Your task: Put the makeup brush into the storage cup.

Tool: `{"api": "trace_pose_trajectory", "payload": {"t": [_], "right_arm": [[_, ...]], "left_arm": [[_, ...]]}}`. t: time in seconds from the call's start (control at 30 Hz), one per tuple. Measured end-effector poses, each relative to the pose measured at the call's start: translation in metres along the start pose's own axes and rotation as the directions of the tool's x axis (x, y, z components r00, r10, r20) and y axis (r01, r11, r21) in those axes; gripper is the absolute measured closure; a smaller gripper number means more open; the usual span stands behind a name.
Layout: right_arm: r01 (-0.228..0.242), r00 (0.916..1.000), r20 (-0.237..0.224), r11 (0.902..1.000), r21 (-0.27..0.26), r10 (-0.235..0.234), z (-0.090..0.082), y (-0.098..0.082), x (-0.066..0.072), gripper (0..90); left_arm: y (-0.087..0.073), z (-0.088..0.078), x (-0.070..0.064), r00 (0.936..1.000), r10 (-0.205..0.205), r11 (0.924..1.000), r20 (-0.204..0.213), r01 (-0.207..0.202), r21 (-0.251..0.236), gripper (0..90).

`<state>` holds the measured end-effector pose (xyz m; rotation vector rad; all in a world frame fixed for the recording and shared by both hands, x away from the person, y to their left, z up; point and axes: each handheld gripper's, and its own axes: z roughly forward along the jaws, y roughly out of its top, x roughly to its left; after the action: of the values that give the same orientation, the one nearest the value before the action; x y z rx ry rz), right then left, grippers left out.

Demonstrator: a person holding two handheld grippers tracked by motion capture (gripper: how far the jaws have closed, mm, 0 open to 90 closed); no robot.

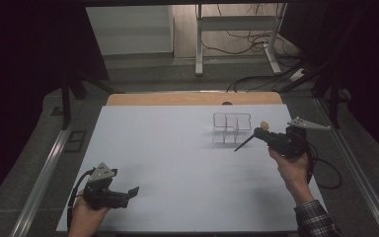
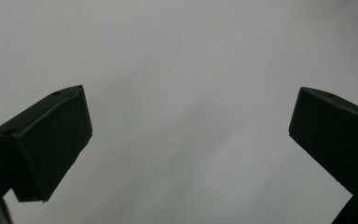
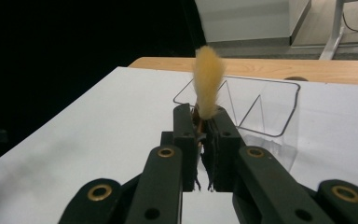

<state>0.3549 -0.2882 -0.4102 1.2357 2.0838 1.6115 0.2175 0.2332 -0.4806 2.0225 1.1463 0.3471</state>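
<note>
Right gripper (image 3: 204, 135): its two black jaws are pinching a slim black-handled brush with a soft tan bristle tuft (image 3: 208, 86), clamped just below the tuft, at the ferrule.
Brush in the high view: the handle is slanting down and to the left from the right gripper (image 1: 259, 131), its tip hanging just above the white table sheet (image 1: 177, 163), while the tuft (image 1: 264, 125) is poking up past the jaws.
Right hand (image 1: 292, 165): it is holding the gripper's body at the right side of the table, near the far half.
Left gripper (image 2: 186, 140): its jaws are standing wide apart with nothing but bare sheet between them; in the high view it (image 1: 128, 193) is resting in the left hand (image 1: 86, 217) at the near left corner.
Clear divided organiser tray (image 1: 232, 128): a see-through plastic box with inner partitions is sitting just left of the brush, on the far right part of the sheet; from the right gripper view its rim (image 3: 279, 135) is lying right behind the tuft.
Handling: the brush is looking very light, its handle thin, stiff and likely smooth, so it may be pivoting in a loose pinch; the bristles are soft and easily splayed.
Where to hold: the ferrule or upper handle is serving best, keeping the pads off the tuft.
</note>
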Motion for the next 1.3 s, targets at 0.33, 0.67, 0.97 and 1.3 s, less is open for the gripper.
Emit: {"api": "trace_pose_trajectory", "payload": {"t": [0.33, 0.67, 0.97, 1.3], "right_arm": [[-0.003, 1.0, 0.009, 0.9997, -0.025, 0.004, -0.003, 0.004, -0.008, 83.6], [-0.009, 0.9997, 0.023, 0.9989, -0.047, 0.01, -0.005, 0.008, -0.015, 83.7], [-0.011, 0.9994, 0.033, 0.9974, -0.071, 0.013, -0.009, 0.014, -0.024, 83.7], [-0.027, 0.9985, 0.044, 0.9949, -0.097, 0.031, -0.014, 0.02, -0.036, 83.6]], "left_arm": [[-0.005, -0.005, 0.003, 0.9998, -0.016, 0.9999, -0.014, 0.016, 0.002, 0.0], [-0.008, -0.009, 0.006, 0.9995, -0.024, 0.9997, -0.022, 0.024, 0.0, 0.0], [-0.01, -0.01, 0.007, 0.9991, -0.031, 0.9995, -0.027, 0.031, 0.003, 0.0], [-0.012, -0.012, 0.008, 0.9988, -0.037, 0.9993, -0.031, 0.037, 0.004, 0.0]]}}
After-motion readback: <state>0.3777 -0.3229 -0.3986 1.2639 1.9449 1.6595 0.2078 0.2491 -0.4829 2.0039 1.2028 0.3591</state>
